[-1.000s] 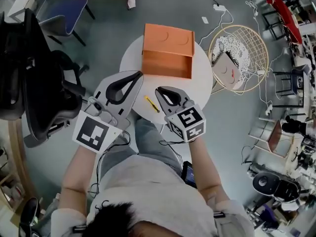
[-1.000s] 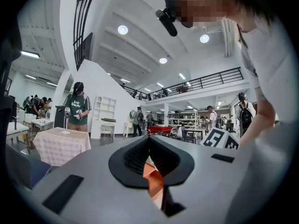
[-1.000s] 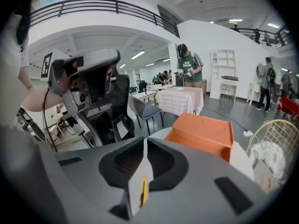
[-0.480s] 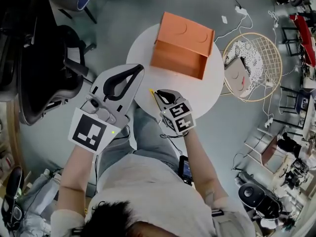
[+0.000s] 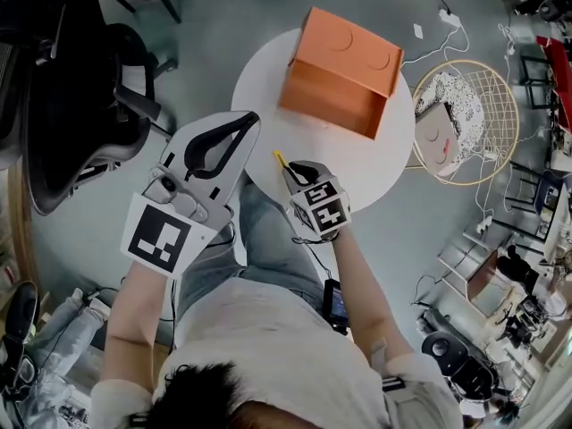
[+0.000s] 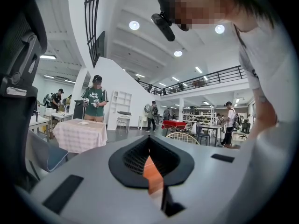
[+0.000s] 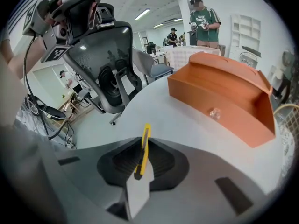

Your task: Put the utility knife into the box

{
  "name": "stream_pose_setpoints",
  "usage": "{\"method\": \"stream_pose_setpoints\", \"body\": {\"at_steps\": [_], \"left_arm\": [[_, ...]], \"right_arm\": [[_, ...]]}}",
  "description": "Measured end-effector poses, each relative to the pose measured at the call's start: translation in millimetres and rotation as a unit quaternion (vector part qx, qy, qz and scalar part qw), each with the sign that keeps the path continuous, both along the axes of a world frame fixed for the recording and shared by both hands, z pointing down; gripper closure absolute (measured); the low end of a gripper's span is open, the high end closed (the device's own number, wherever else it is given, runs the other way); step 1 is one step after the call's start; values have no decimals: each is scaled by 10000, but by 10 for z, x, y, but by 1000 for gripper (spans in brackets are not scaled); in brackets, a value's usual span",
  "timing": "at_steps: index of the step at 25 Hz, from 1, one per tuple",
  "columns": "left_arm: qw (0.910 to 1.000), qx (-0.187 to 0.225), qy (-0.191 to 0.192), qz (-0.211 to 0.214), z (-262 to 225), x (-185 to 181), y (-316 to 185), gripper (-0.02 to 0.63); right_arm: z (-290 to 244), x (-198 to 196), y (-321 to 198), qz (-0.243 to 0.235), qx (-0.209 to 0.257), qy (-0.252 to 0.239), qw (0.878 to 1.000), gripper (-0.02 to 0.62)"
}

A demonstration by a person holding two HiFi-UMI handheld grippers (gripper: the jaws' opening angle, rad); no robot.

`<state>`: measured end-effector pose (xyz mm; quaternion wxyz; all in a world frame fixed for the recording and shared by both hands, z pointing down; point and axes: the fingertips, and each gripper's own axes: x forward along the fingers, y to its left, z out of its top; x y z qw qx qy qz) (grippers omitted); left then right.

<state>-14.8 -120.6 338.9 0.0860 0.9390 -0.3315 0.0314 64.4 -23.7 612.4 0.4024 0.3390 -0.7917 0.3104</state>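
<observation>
- Gripping the yellow knife [image 7: 142, 149] by its handle, the right gripper [image 5: 288, 166] has its jaws closed on it at the near edge of the round white table [image 5: 375, 168].
- The orange box [image 5: 344, 56] stands on the table's far side, its open side toward the person, apart from the knife.
- The left gripper [image 5: 250, 120] is closed on nothing, beside the table's left edge.
- Grey floor [image 5: 223, 25] lies all round, with a black office chair [image 5: 63, 88] to the left and a wire seat [image 5: 451, 114] to the right.
</observation>
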Motion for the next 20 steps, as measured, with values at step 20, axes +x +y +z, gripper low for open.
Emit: {"method": "stream_pose_setpoints", "body": {"at_steps": [20], "left_arm": [[10000,-25,-5,22,60,-56,28,597]], "right_arm": [[169,-92,70,-181,-20,480,9987,545]]}}
